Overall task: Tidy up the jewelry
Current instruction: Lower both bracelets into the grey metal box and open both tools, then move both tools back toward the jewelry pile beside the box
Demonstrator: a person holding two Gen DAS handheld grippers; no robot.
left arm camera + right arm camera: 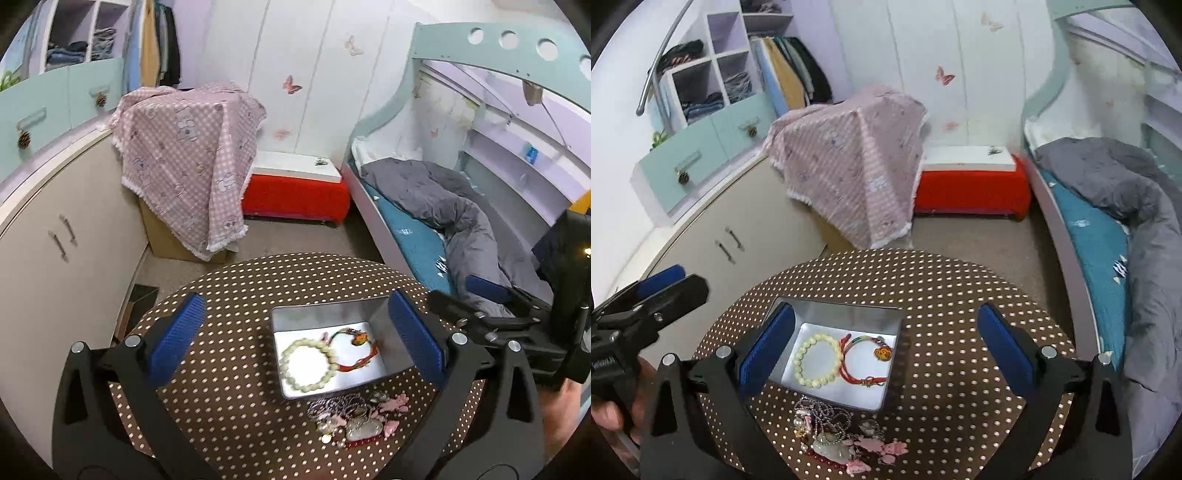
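Observation:
An open metal tin (321, 312) (842, 314) stands on a round brown table with white dots (229, 369) (960, 314). Inside it lie a pale green bead bracelet (306, 341) (820, 336) and a red cord bracelet with an orange pendant (360, 363) (866, 341). A tangled pile of jewelry (354, 417) (838, 439) with pink pieces, chains and pale stones sits on the table just in front of the tin. My left gripper (293, 299) hovers open over the tin and holds nothing. My right gripper (886, 310) is likewise open and empty above it.
A bed with a grey quilt (443, 206) (1126, 177) runs along the right. A red bench (295, 195) and a box under a pink checked cloth (184, 158) stand behind the table. A beige cabinet (55, 258) is at the left.

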